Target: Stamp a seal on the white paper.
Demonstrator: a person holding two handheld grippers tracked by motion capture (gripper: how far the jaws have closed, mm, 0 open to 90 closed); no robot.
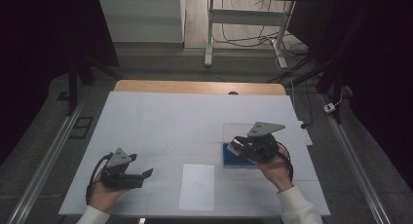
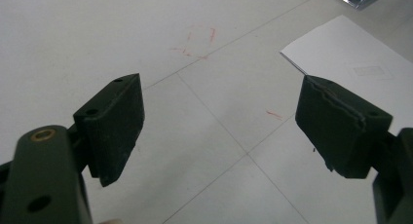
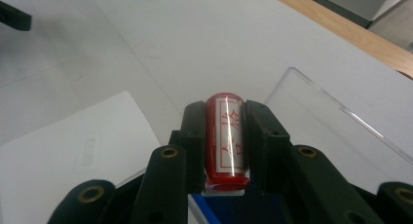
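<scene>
My right gripper (image 1: 237, 145) is shut on a red cylindrical stamp (image 3: 228, 136) with a white label bearing red characters. The stamp lies lengthwise between the two black pads (image 3: 194, 131). It hangs over a blue ink pad (image 1: 233, 158) whose clear lid (image 3: 331, 131) stands open behind it. A white sheet of paper (image 1: 197, 186) lies at the table's front middle, to the left of the pad. My left gripper (image 1: 145, 177) rests low at the front left, pointing right toward the sheet. Its jaws stand wide open over bare table (image 2: 219, 87), with nothing between them.
The white table top (image 1: 170, 121) has a wooden edge (image 1: 195, 86) at its far side. Faint red pen marks (image 2: 199, 41) show on the surface ahead of the left gripper. A desk frame and cables (image 1: 243, 36) stand on the floor beyond the table.
</scene>
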